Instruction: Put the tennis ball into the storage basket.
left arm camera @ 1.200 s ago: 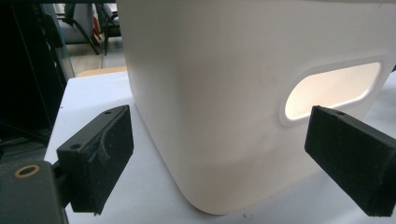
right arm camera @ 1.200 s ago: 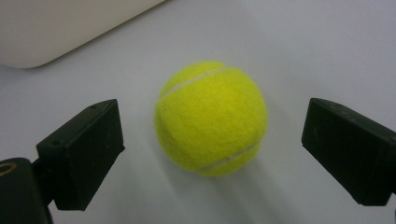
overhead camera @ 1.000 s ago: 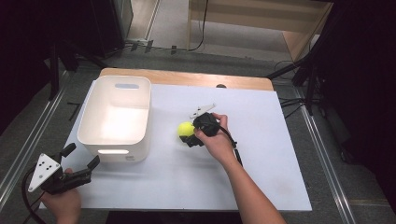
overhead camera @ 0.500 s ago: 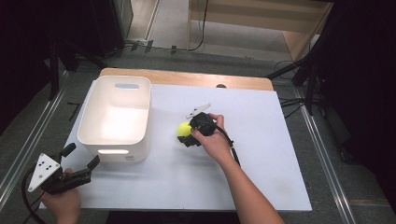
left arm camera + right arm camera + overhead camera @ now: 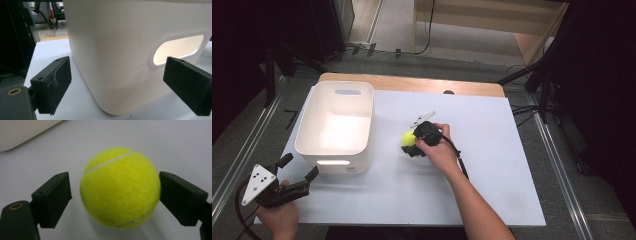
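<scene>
- Right gripper [image 5: 113, 195] fingers open around the tennis ball [image 5: 120, 187] on the bench [image 5: 492, 150], one side touching.
- Left gripper [image 5: 120, 87] fingers spread, empty, facing the white bin [image 5: 130, 45].

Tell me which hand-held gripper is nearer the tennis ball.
Right. The right hand-held gripper has its open jaws on either side of the tennis ball; the left hand-held gripper sits at the table's near-left corner, facing the white bin.

A white table [image 5: 492, 150] (wooden strip along its far edge) carries a white bin [image 5: 337, 125] and a tennis ball [image 5: 407, 138].
</scene>
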A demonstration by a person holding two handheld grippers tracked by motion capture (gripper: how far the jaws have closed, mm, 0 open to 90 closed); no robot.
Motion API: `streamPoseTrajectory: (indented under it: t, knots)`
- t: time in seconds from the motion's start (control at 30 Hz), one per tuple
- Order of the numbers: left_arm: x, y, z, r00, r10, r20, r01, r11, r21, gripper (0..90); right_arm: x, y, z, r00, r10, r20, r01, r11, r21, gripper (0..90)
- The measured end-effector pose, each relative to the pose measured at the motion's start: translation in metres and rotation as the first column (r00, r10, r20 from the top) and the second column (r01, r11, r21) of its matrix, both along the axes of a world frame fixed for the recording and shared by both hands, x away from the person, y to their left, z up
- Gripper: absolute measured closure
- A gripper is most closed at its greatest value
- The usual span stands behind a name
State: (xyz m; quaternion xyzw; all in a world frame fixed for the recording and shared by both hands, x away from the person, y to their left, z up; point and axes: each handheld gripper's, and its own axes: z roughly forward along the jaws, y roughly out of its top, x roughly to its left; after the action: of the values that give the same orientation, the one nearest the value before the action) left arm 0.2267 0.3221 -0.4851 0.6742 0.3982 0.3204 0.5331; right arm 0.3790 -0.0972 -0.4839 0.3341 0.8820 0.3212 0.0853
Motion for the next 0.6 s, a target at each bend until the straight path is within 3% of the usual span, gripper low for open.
streamPoseTrajectory:
  t: [0.27, 0.4, 0.6]
  knots:
    - [0.0001, 0.0003, 0.0000, 1.0000, 0.000, 0.002, 0.000, 1.0000, -0.005, 7.9, 0.0007, 0.0039, -0.0037, 0.9998, -0.019, 0.003, 0.019, 0.9997, -0.016, 16.1]
    - [0.0001, 0.0003, 0.0000, 1.0000, 0.001, 0.002, -0.001, 1.0000, -0.009, 7.9, 0.0016, 0.0035, -0.0043, 0.9991, -0.043, 0.007, 0.043, 0.9990, -0.016, 23.2]
    - [0.0001, 0.0004, 0.0000, 1.0000, 0.002, 0.002, -0.002, 1.0000, -0.009, 7.9, 0.0020, 0.0020, -0.0036, 0.9991, -0.043, 0.001, 0.043, 0.9989, -0.018, 24.1]
